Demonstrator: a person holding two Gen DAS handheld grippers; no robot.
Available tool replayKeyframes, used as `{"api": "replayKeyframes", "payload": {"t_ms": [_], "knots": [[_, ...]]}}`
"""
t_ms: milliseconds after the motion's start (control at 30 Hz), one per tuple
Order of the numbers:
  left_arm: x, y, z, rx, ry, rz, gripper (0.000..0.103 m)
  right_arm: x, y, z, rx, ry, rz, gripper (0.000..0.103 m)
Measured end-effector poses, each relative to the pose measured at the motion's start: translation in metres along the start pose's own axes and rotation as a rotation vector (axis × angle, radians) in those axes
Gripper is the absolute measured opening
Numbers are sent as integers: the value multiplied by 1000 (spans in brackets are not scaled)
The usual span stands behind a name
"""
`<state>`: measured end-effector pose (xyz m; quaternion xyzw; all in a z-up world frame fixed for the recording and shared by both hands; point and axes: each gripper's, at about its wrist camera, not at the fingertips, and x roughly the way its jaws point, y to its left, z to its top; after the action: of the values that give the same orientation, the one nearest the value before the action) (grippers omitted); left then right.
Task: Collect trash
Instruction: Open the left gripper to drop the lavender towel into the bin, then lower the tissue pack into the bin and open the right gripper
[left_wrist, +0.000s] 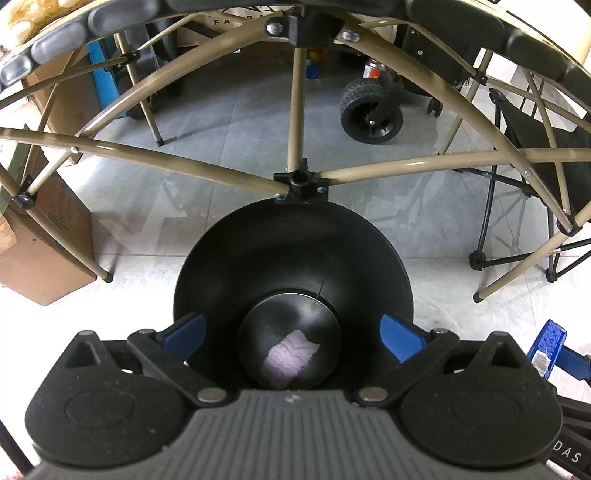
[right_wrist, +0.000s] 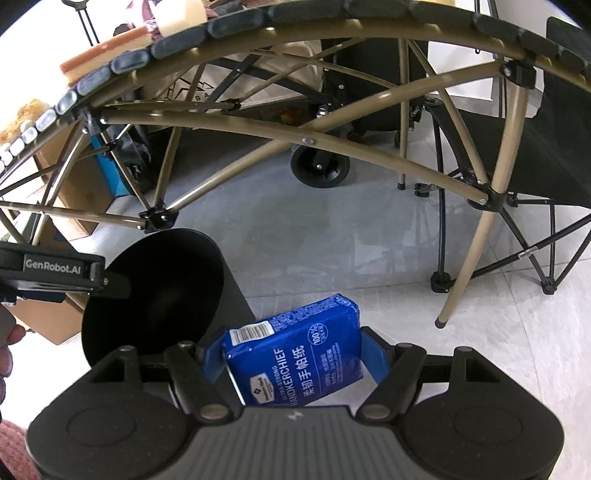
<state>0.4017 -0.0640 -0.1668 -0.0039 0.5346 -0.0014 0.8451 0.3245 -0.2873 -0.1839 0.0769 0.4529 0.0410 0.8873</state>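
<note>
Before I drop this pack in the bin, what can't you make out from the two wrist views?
- Left tongs: grip on the black bin hidden, left wrist view; the bin covers the fingertips.
- Bin floor: partly cut off by the tongs' housing; only a pale tissue shows.
- Tissue pack in the right tongs: its underside hidden, right wrist view.

A black round bin (left_wrist: 295, 266) stood on the pale floor tiles, open at the top, with a smooth flared wall narrowing to a flat bottom. On that bottom lay a crumpled pale-lilac tissue (left_wrist: 290, 356), quilted in texture, a little right of centre. In the right wrist view the bin (right_wrist: 155, 295) showed tilted toward the camera, its inside dark. Just beside its rim hung a blue handkerchief pack (right_wrist: 295, 350), glossy, with white lettering and a barcode label at its upper end, slanted, above the floor.
</note>
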Motion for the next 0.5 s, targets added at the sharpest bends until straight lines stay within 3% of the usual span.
{"api": "replayKeyframes", "payload": {"t_ms": [500], "knots": [[-18,32,-1,-42,-26,10,103,-4,41,12,-60,-27,52,72]]}}
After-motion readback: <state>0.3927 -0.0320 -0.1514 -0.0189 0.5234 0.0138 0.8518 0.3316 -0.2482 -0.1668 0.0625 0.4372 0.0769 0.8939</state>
